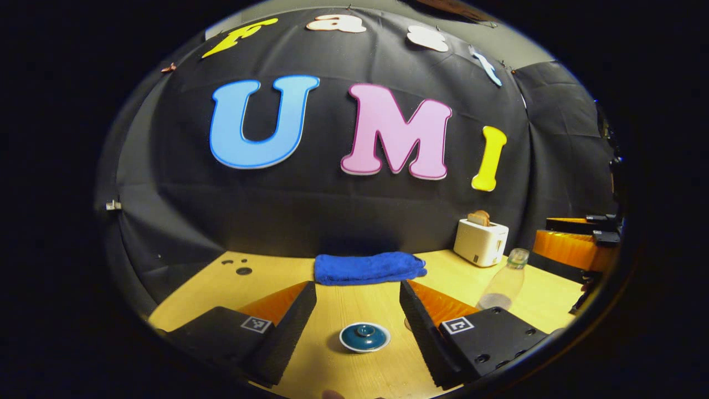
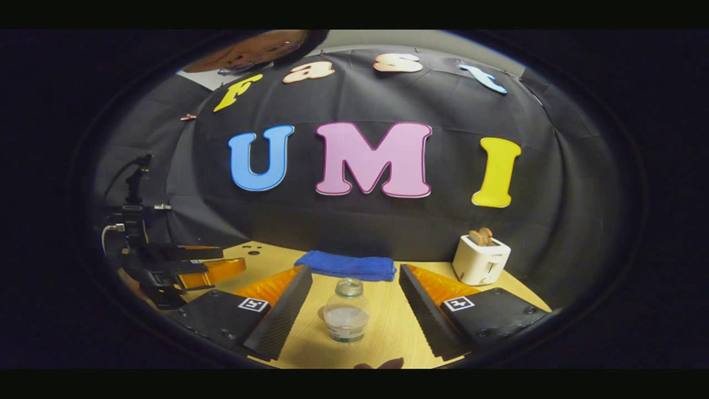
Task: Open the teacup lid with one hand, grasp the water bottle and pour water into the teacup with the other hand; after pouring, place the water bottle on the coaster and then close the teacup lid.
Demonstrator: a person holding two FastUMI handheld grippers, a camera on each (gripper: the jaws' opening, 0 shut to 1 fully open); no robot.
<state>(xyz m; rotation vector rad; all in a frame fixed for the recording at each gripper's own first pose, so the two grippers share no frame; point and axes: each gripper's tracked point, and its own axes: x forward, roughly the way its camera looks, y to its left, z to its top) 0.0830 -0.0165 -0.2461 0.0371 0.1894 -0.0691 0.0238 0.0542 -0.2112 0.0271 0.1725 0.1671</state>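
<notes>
From my remote station, I see my left gripper (image 1: 358,324) hanging spread wide over the pale wooden table (image 1: 343,302), its ribbed, wedge-shaped fingers apart from everything; between them sits the teacup lid (image 1: 364,337), a glossy dark teal dome with a small round knob and a white rim, and I cannot make out the cup beneath it. In the left gripper view the water bottle (image 1: 505,282) stands off to the right, clear and capless, its top greenish, near the glossy white toaster (image 1: 480,242) with toast in its slots. A folded blue towel (image 1: 368,267), soft and nubbly, lies against the back wall. In the right gripper view my right gripper (image 2: 354,316) is likewise wide open, the bottle (image 2: 347,317) upright between its fingers but touched by neither; it is rounded and transparent, with water in its lower part and a pale label band near the base. At that view's left edge the left gripper (image 2: 183,271) appears, partly in shadow, its details hard to read.
</notes>
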